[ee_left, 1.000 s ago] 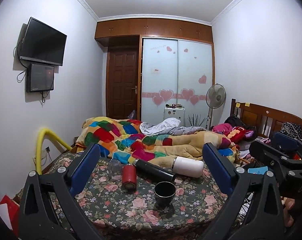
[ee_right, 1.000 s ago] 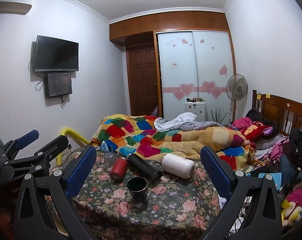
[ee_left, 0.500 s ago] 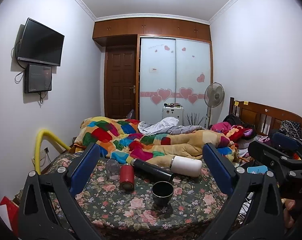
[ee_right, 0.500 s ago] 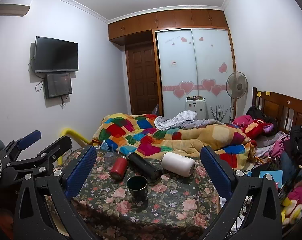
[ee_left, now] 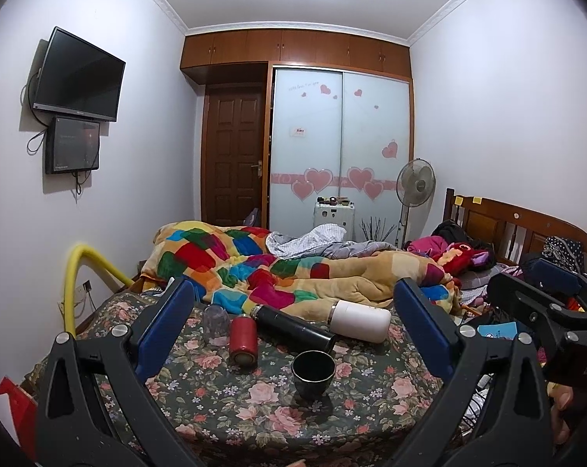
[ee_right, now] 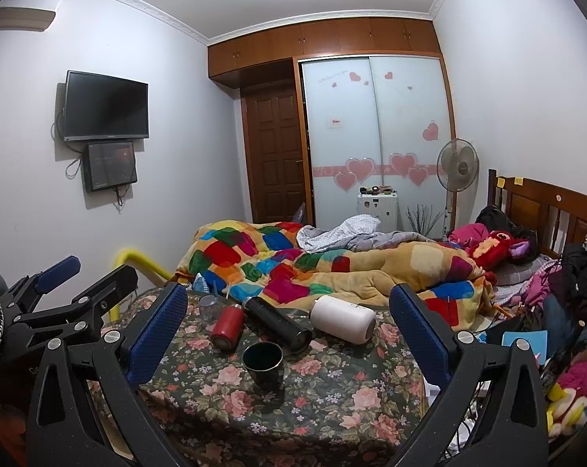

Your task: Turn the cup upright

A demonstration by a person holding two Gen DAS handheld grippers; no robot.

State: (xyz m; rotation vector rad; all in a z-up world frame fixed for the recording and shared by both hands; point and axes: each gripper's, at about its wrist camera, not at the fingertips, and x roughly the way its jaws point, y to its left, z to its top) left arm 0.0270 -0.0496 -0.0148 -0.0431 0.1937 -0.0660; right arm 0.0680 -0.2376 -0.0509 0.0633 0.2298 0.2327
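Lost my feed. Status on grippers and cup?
Left gripper open, empty. Right gripper open, empty. Dark cup upright on cloth; red, black, white flasks lying behind.

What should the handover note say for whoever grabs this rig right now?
Left hand-held gripper: open, empty, held back from the table.
Right hand-held gripper: open, empty, also short of the table.
Dark cup: upright, mouth up, near the front of the floral tablecloth.
Behind it, lying on their sides: red bottle, black flask, white bottle.
Clear cup: back left, appears mouth down.
Done: the dark cup stands upright.
Left: probably the clear cup, if it is the target. Neither gripper has reached for it yet.
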